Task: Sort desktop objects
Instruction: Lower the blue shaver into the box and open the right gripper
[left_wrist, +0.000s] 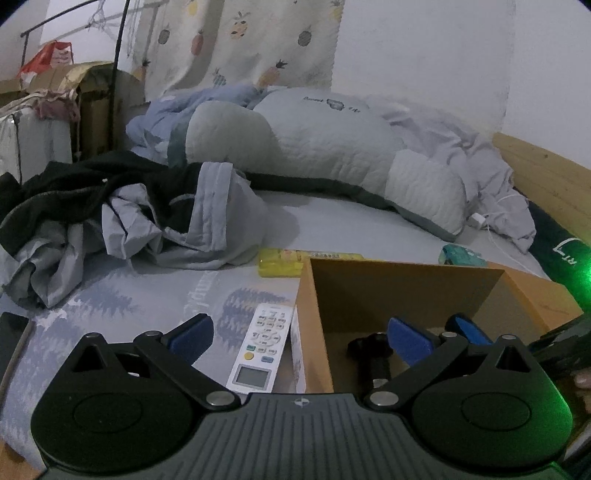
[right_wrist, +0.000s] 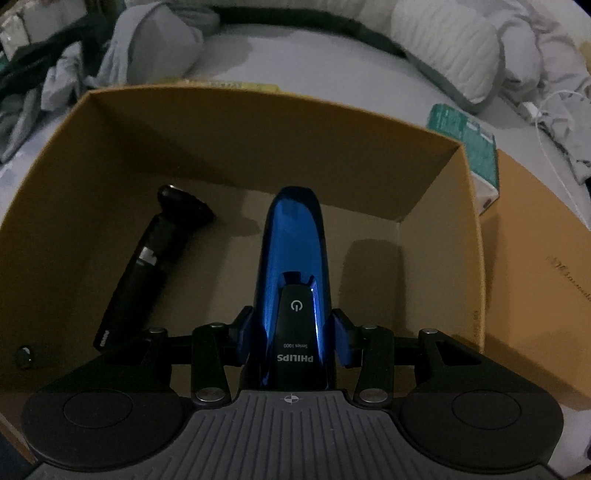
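Right tongs (right_wrist: 291, 332): clamped on a blue Philips shaver (right_wrist: 293, 266), frame centre, nose-down over the open cardboard box (right_wrist: 258, 122), evidently for depositing. Black shaver (right_wrist: 147, 266) already lies lower left inside. Left tongs (left_wrist: 299, 338): wide open, empty, above a white remote control (left_wrist: 260, 349) on the bed beside the box, likely next.

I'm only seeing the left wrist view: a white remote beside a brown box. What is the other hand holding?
Observer: The right gripper is shut on a blue Philips shaver, held over the cardboard box.
Operator: Anything in the box besides that black shape?
Observer: Only the black shaver lying at the left, plus a small black cap in the near corner.
Operator: What's behind the box on the right?
Observer: A green-and-white packet leans against its outer wall.
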